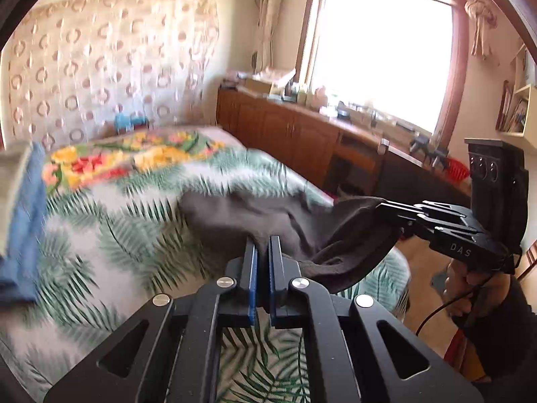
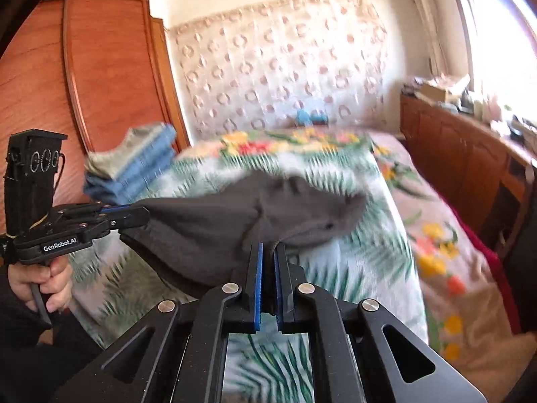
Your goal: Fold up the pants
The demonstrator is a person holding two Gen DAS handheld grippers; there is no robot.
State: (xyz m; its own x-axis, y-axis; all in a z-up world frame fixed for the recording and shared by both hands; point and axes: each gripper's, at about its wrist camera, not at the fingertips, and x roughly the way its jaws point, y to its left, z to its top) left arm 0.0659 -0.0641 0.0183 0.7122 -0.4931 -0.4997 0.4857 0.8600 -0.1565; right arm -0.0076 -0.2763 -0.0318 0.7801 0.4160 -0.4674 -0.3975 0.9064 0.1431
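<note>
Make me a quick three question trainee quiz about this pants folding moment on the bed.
1. True or false: both the left gripper and the right gripper are shut on the dark grey pants.
2. What lies at the bed's left edge in the right wrist view? A) stack of folded blue and grey clothes B) a laptop C) a shoe
3. Fill in: the bedspread under the pants shows green ____ leaves.

Key: 1 true; 2 A; 3 palm
</note>
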